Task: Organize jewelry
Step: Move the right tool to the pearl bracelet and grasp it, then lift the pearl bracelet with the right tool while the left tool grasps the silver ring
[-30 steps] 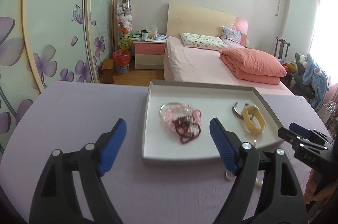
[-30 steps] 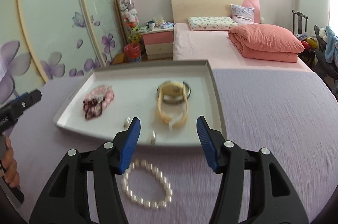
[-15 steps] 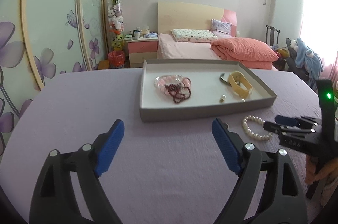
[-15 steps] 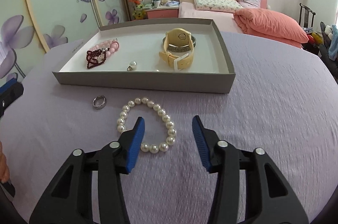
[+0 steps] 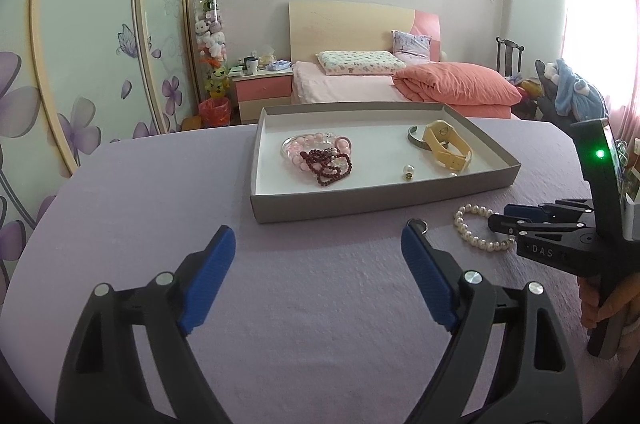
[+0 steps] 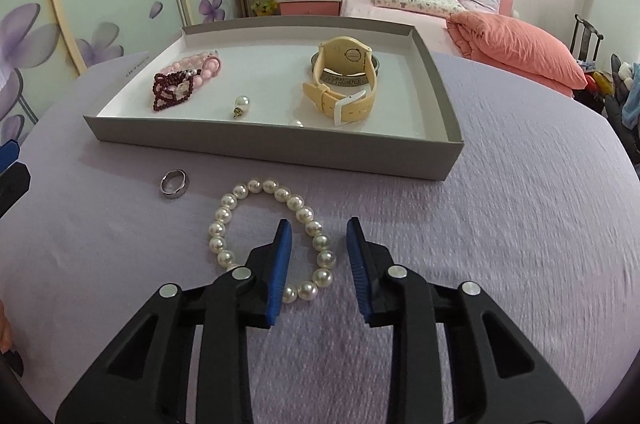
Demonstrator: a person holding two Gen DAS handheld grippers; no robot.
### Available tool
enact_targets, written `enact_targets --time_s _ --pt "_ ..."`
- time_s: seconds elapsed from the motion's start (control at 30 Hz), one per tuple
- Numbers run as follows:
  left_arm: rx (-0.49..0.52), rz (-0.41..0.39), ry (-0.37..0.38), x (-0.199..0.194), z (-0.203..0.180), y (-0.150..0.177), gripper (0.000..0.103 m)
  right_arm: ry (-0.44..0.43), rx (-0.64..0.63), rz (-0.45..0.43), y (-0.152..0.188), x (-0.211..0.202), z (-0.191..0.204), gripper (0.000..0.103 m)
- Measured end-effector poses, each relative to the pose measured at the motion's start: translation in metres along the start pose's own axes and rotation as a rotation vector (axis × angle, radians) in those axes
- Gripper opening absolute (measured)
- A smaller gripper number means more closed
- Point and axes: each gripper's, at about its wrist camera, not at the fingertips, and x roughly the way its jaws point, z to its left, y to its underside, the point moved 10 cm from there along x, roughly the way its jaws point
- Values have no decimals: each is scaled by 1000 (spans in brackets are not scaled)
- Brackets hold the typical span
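Note:
A grey tray (image 6: 256,148) (image 5: 360,198) on the lilac table holds pink and dark red bead bracelets (image 6: 182,82) (image 5: 320,156), a yellow watch (image 6: 344,80) (image 5: 446,144), a metal bangle and a pearl earring (image 6: 241,104). In front of the tray lie a white pearl bracelet (image 6: 240,200) (image 5: 466,228) and a silver ring (image 6: 173,183) (image 5: 418,224). My right gripper (image 6: 316,240) is open, its fingers straddling the right side of the pearl bracelet. My left gripper (image 5: 318,256) is open and empty, back from the tray.
The lilac tablecloth (image 5: 160,208) covers a round table. Behind it stand a bed with a pink duvet (image 5: 456,88), a nightstand (image 5: 264,92) and floral wardrobe doors. The right gripper body and hand (image 5: 568,244) show at the right of the left wrist view.
Both grippers have pulled back from above the tray and come down low. The right gripper has narrowed and moved onto the pearl bracelet. The left gripper stays wide open.

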Motion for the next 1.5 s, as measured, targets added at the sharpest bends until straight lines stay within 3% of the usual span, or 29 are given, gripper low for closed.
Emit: enact_targets --time_s 0.2,0.43,0.6,0.87,1.2,1.5 --pt "8 6 3 2 -2 1 83 -5 -19 6 -2 2 1 24" --pt "16 22 12 5 -5 4 83 -25 -15 18 0 0 2 10" --pt "32 38 25 10 -12 5 83 -52 16 10 2 -6 -2 10" --pt "46 78 59 24 -32 8 83 -96 72 -103 -15 -41 -10 10" --pt "61 181 88 62 -76 17 83 -118 134 -165 -23 -60 -26 10" --pt "38 243 56 91 -87 16 64 -153 188 -163 -18 -55 -41 10"
